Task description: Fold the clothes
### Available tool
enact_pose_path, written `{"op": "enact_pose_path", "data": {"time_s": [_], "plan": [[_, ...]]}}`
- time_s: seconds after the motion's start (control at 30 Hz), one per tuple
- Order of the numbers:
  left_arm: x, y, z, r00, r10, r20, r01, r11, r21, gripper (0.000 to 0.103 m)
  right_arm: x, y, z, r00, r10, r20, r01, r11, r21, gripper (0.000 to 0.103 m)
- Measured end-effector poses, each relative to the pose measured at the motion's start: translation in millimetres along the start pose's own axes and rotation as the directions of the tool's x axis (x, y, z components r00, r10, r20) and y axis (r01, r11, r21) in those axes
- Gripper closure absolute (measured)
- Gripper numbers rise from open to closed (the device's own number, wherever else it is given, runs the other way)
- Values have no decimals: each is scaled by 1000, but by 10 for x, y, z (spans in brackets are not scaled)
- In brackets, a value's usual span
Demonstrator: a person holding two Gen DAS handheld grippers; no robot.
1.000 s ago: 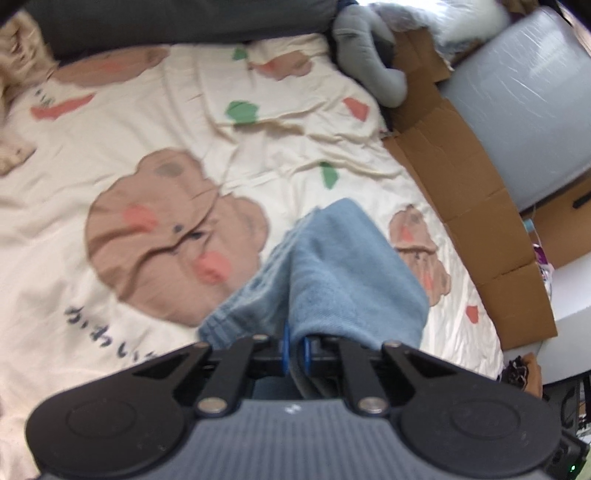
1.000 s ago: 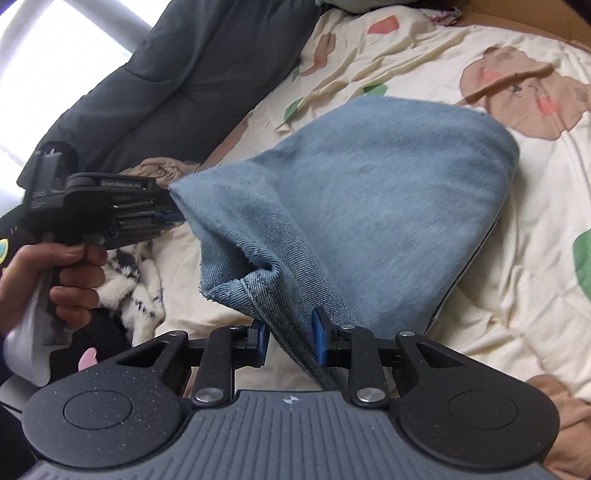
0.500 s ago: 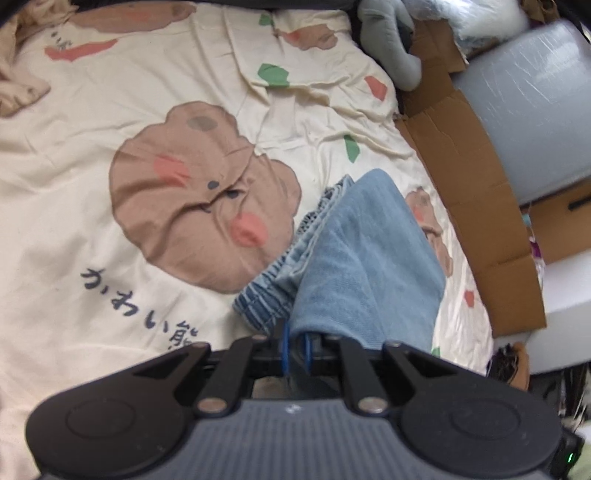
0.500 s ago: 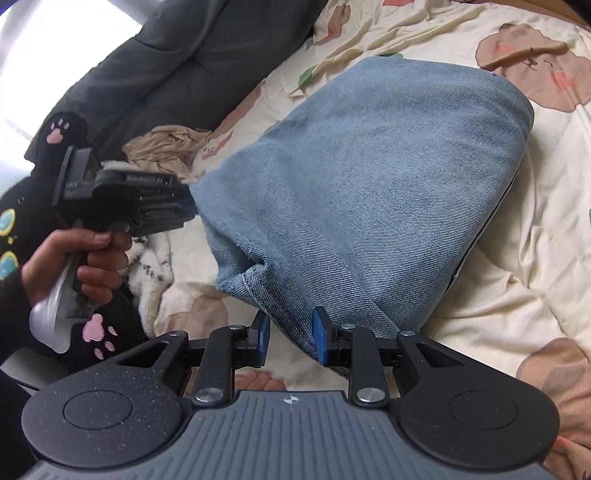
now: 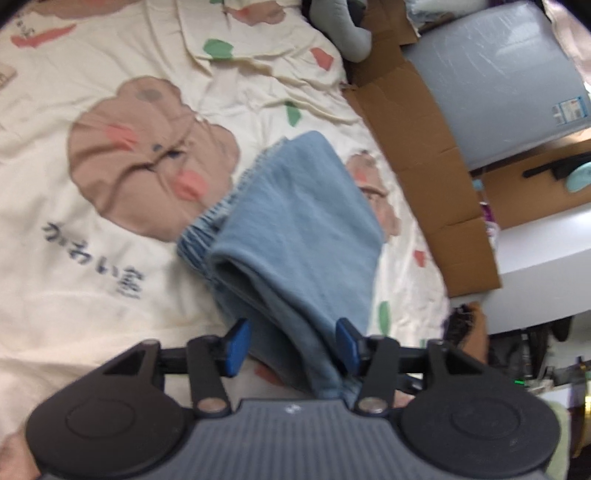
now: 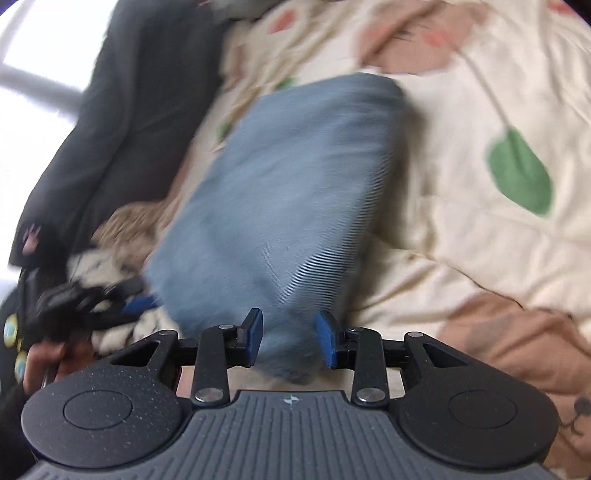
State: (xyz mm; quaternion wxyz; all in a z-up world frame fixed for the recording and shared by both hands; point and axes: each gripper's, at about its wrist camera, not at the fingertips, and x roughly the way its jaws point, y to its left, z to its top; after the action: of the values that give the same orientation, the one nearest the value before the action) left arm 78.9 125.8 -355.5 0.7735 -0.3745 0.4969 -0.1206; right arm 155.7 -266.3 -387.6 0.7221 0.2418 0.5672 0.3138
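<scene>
A folded pair of light blue jeans (image 5: pixel 295 229) lies on the cream bear-print bedsheet (image 5: pixel 92 258). My left gripper (image 5: pixel 291 347) is open, its blue pads apart on either side of the near edge of the jeans. In the right wrist view the jeans (image 6: pixel 288 192) lie folded in a thick bundle, blurred by motion. My right gripper (image 6: pixel 288 339) is open, pads apart around the near corner of the denim. The left gripper (image 6: pixel 92 306) shows at the left, held by a hand.
Flattened brown cardboard (image 5: pixel 417 147) runs along the bed's right edge, with a grey box (image 5: pixel 498 81) beyond it. A dark grey garment (image 6: pixel 122 122) and a beige crumpled cloth (image 6: pixel 136 225) lie at the far side. A grey plush (image 5: pixel 340 29) lies at the top.
Both grippers have opened and let go of the jeans, which have dropped folded onto the sheet. Both views have shifted and are blurred by motion.
</scene>
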Motion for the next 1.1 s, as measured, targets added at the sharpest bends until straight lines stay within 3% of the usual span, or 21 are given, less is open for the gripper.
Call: {"op": "enact_pose_path", "data": {"time_s": [0.13,0.37,0.73,0.97,1.07,1.1], "plan": [[60,-11,-26,999,-44,1,44,999,-12,38,85,-243,-21,997,38,63,-48,986,159,67],[424,-99,-95,994,-85,-65,85,996,-9,38,294,-349,-140,998,51,33,-57,969,239,71],[786,-103,-330,975,-88,-205,91,996,7,53,381,-364,-427,993,119,18,-118,928,354,81],[959,-113,-438,965,-77,-250,89,995,36,53,383,-365,-411,989,145,-1,-134,921,366,82],[1026,-159,-455,964,-78,-254,95,994,58,64,339,-400,-353,990,141,-1,-130,919,372,80],[1036,-164,-447,964,-84,-254,102,993,59,74,305,-416,-325,992,125,12,-121,922,368,80]]}}
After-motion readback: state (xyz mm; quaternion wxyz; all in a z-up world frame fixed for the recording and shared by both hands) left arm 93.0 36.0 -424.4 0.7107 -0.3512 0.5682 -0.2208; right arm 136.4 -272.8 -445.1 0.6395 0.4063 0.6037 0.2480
